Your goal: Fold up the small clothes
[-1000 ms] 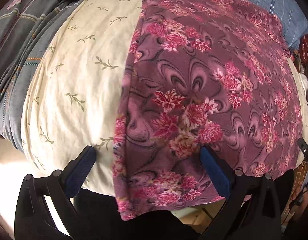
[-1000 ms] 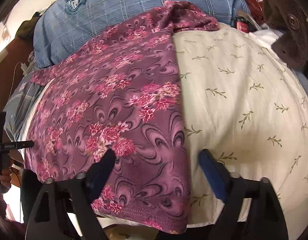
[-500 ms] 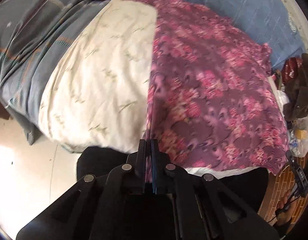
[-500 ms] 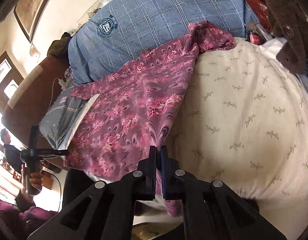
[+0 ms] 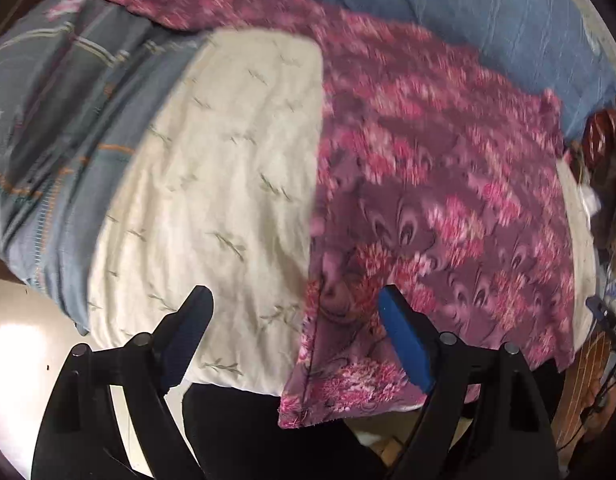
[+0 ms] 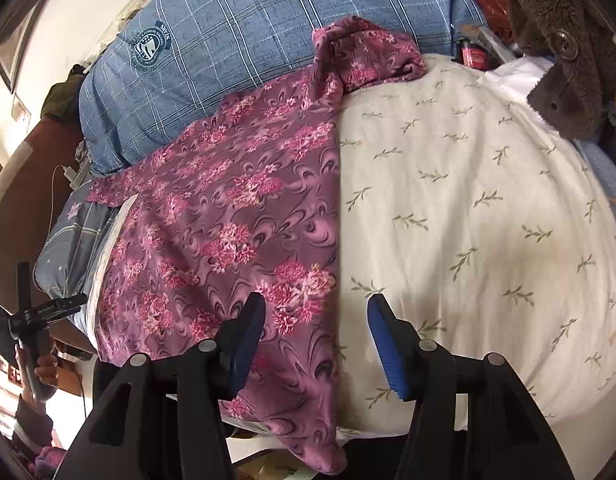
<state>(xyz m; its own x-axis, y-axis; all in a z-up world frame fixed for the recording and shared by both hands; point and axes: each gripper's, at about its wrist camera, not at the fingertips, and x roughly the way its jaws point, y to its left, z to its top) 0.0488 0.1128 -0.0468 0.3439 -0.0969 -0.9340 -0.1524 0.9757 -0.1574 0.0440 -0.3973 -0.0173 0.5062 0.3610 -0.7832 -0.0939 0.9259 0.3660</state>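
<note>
Hovering with jaws spread, left gripper (image 5: 294, 320) and right gripper (image 6: 316, 330) each straddled one long edge of the floral garment (image 6: 236, 216), which lay flat on the cream quilt (image 6: 468, 208), long axis running away from both.

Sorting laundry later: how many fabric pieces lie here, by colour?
Purple floral garment: 1
Cream leaf-print cover: 1
Blue plaid bedding: 1
Grey striped bedding: 1
Brown fuzzy fabric: 1
Total: 5
</note>
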